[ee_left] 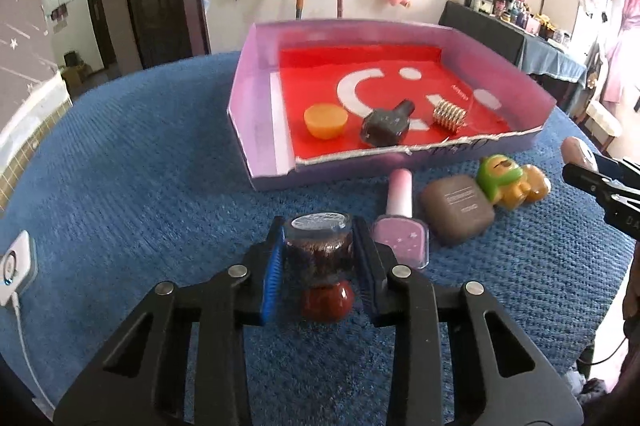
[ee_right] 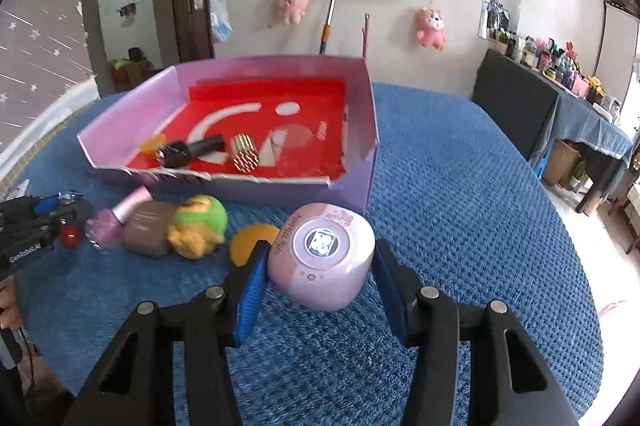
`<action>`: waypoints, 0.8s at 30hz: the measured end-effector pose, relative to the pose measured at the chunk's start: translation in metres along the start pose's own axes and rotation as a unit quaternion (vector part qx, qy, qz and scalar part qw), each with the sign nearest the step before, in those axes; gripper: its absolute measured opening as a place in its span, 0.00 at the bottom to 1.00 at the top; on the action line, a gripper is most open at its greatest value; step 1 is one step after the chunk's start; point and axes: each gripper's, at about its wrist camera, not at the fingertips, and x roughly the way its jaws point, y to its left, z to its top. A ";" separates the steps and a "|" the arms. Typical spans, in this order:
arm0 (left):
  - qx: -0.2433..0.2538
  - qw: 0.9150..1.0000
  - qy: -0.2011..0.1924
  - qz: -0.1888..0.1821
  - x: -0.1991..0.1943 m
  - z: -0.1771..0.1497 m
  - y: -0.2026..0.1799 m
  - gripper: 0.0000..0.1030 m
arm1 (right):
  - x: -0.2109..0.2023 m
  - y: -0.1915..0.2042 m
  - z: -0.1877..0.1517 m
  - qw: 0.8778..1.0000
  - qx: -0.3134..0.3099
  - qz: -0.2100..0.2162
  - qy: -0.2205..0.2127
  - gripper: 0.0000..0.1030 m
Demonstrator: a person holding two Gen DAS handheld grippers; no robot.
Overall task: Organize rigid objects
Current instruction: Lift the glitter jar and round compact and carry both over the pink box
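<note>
My left gripper (ee_left: 319, 228) is shut on a small dark bottle with a red round cap (ee_left: 320, 258), just above the blue cloth. My right gripper (ee_right: 320, 250) is open around a lilac round device (ee_right: 322, 258) that rests on the cloth; the pads stand a little off its sides. A purple box with a red floor (ee_left: 256, 97) holds an orange cup (ee_left: 325, 121), a dark nail polish bottle (ee_left: 386, 123) and a gold ribbed cylinder (ee_left: 449, 113). In front of the box lie a pink nail polish bottle (ee_left: 400, 222), a brown case (ee_left: 456, 209) and a green and yellow toy (ee_left: 508, 181).
An orange disc (ee_right: 248, 242) lies left of the lilac device. The blue cloth (ee_left: 140, 165) covers the round table. A white charger with a cable (ee_left: 14, 266) sits at the table's left edge. A dark side table with bottles (ee_right: 560, 97) stands at the far right.
</note>
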 end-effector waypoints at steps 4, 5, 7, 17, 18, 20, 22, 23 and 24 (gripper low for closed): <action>0.000 1.000 -0.008 -0.005 -0.005 0.003 -0.002 0.29 | -0.004 0.002 0.002 1.000 -0.001 0.007 -0.001 0.53; 0.000 1.000 -0.008 -0.005 -0.006 0.003 -0.002 0.29 | -0.004 0.002 0.002 1.000 0.000 0.010 0.001 0.53; 0.002 1.000 -0.007 -0.004 -0.006 0.003 -0.003 0.29 | -0.003 0.001 0.000 1.000 0.003 0.014 0.004 0.53; 0.002 1.000 -0.006 -0.006 -0.008 0.001 -0.003 0.29 | -0.003 0.000 -0.003 1.000 0.002 0.017 0.009 0.53; 0.002 1.000 -0.006 -0.006 -0.008 0.001 -0.002 0.29 | -0.002 0.000 -0.003 1.000 0.002 0.017 0.009 0.53; 0.002 1.000 -0.006 -0.006 -0.008 0.001 -0.003 0.29 | -0.001 -0.001 -0.004 1.000 0.001 0.018 0.011 0.53; 0.002 1.000 -0.006 -0.006 -0.008 0.001 -0.003 0.29 | -0.001 -0.001 -0.004 1.000 0.000 0.018 0.011 0.53; 0.002 1.000 -0.006 -0.006 -0.008 0.001 -0.003 0.29 | -0.001 -0.001 -0.004 1.000 0.000 0.018 0.011 0.53; 0.002 1.000 -0.007 -0.006 -0.008 0.001 -0.003 0.29 | 0.000 0.000 -0.004 1.000 0.000 0.018 0.011 0.53</action>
